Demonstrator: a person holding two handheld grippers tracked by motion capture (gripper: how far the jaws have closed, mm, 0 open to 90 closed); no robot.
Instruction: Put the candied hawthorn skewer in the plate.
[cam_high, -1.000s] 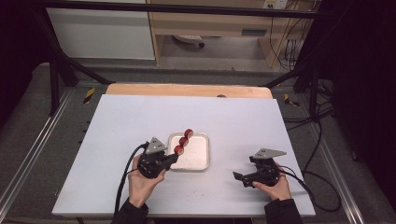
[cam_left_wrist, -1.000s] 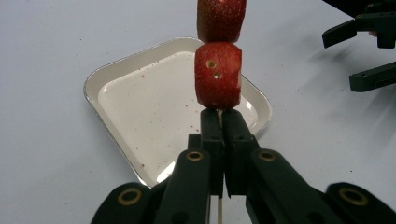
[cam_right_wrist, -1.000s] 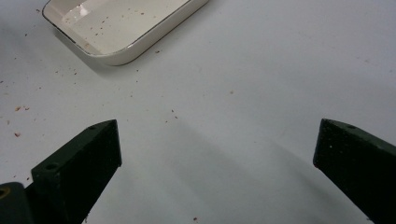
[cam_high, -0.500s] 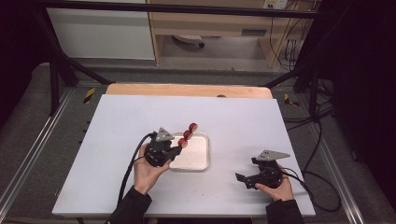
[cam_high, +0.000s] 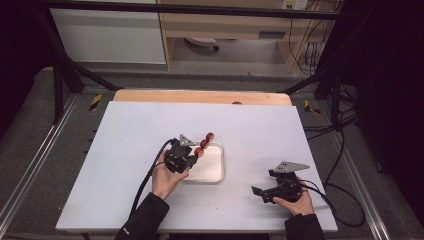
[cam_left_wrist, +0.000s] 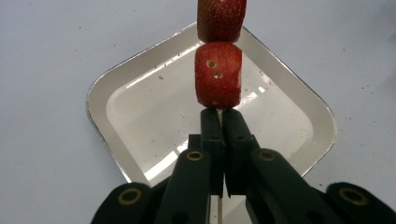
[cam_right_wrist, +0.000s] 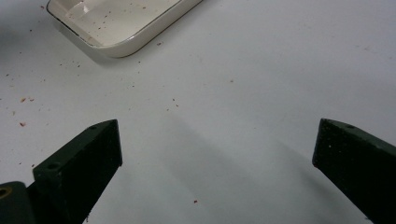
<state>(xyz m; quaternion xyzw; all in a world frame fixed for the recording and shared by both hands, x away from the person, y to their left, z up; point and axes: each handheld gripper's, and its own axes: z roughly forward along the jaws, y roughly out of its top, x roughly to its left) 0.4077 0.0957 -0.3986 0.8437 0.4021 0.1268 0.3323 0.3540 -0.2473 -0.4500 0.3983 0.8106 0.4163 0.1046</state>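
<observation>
The tray (cam_high: 210, 167) lay on the table (cam_high: 125, 135) near its middle. The left gripper (cam_high: 192, 152) sat at the tray's left edge, its skewer of strawberries (cam_high: 204, 144) above the tray's far-left corner. The right gripper (cam_high: 260, 192) rested on the table, well apart, right of the tray.

The high view looks forward and down from above the person's side onto the whole white rectangular table (cam_high: 125, 150), from far off. The left gripper view sits close above the shallow cream square metal tray (cam_left_wrist: 112, 84), looking along its 2 closed black jaws. The right gripper view looks low across the table (cam_right_wrist: 261, 74) between 2 wide-apart jaws; all 3 views share the tray (cam_right_wrist: 116, 46) (cam_high: 215, 172).
</observation>
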